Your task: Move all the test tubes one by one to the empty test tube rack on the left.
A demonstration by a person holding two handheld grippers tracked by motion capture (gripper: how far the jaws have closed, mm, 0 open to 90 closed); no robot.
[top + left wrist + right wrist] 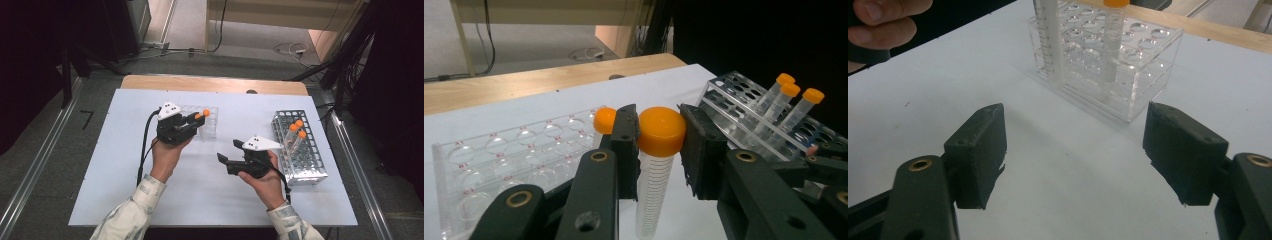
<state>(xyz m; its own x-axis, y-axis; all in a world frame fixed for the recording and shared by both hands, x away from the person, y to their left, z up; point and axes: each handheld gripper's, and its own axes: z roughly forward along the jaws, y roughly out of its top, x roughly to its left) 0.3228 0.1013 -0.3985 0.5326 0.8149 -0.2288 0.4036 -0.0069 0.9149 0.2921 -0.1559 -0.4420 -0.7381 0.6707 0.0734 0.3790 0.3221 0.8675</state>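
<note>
1. Left claw [659,150] is clamped on a tube [656,165] by its orange cap, upright, just beside the clear rack [499,165].
2. The tube's foot probably touches the surface [210,200].
3. Right claw [1075,155] gapes wide, near the rack.

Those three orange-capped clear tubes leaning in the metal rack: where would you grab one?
Probably just under the cap, from above. The orange-capped clear tubes lean in the metal wire rack, only their tops standing free; the open right gripper could straddle one.
</note>
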